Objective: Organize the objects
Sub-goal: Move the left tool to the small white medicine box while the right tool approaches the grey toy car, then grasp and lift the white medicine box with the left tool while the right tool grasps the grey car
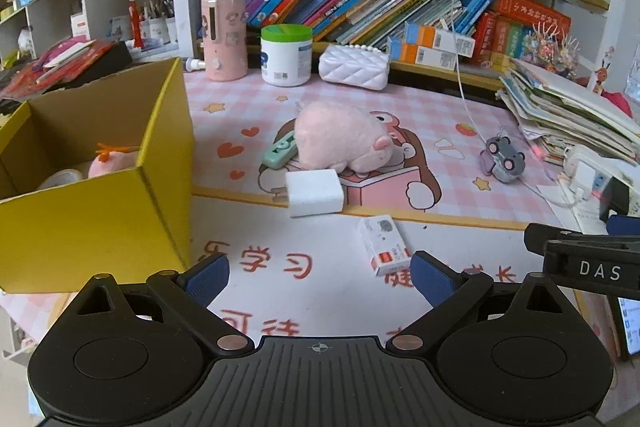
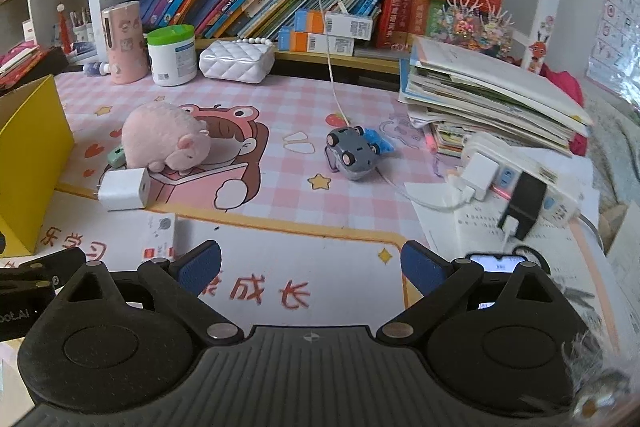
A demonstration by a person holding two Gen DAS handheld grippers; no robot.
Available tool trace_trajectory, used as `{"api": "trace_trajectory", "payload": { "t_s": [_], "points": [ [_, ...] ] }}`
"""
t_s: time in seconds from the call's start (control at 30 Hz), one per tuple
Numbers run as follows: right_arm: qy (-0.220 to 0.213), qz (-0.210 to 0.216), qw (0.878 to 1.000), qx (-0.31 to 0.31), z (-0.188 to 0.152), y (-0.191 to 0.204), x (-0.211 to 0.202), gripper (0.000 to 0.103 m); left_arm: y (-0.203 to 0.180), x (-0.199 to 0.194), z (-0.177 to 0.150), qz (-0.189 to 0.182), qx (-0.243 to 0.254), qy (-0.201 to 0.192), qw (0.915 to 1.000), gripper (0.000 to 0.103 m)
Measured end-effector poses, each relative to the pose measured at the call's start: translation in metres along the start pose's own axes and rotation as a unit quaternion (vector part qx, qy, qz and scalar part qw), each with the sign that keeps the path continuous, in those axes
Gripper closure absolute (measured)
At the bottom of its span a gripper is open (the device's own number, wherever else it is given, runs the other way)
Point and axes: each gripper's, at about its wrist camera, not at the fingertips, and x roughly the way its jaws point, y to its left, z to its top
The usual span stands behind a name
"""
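A yellow cardboard box (image 1: 120, 227) stands at the left with a pink toy (image 1: 114, 161) and a tape roll inside. On the pink desk mat lie a pink plush pig (image 1: 344, 137), a green eraser-like piece (image 1: 280, 149), a white charger block (image 1: 314, 193), a small white card box (image 1: 382, 245) and a grey toy car (image 1: 504, 157). My left gripper (image 1: 320, 279) is open low over the mat, just short of the card box. My right gripper (image 2: 310, 267) is open too, nothing between its fingers; the toy car (image 2: 354, 151) lies ahead of it.
A pink cup (image 1: 224, 37), a green-lidded jar (image 1: 286, 55) and a white quilted purse (image 1: 354, 67) line the back under the bookshelf. A stack of books (image 2: 488, 103), a power strip (image 2: 520, 171) with plugs and a phone (image 2: 496, 263) crowd the right. A white cable (image 2: 330, 59) hangs down.
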Motion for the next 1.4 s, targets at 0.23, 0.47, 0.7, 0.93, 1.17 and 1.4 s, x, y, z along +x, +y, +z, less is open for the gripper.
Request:
{"api": "trace_trajectory", "payload": {
  "t_s": [0.23,0.47,0.7,0.93,1.17,1.4],
  "points": [
    [-0.004,0.001,1.000,0.006,0.013,-0.021,0.022,0.006,-0.027,0.025,0.005,0.000,0.015,0.014,0.9998,0.007],
    [-0.001,-0.001,1.000,0.005,0.025,-0.039,0.052,0.006,-0.047,0.057,0.009,0.003,0.022,0.038,0.9990,0.017],
    [-0.007,-0.006,1.000,-0.004,0.042,-0.051,0.079,0.006,-0.058,0.086,0.013,0.007,0.021,0.061,0.9979,0.024],
    [-0.016,-0.004,0.999,-0.040,0.056,-0.050,0.109,0.006,-0.062,0.102,0.011,0.018,0.026,0.077,0.9965,0.038],
    [-0.015,-0.004,0.998,-0.061,0.067,-0.051,0.142,0.006,-0.057,0.096,0.013,0.004,0.038,0.080,0.9961,0.075],
    [0.008,-0.006,0.999,-0.053,0.070,-0.052,0.172,0.008,-0.040,0.070,0.019,-0.014,0.009,0.049,0.9986,0.075]
  ]
}}
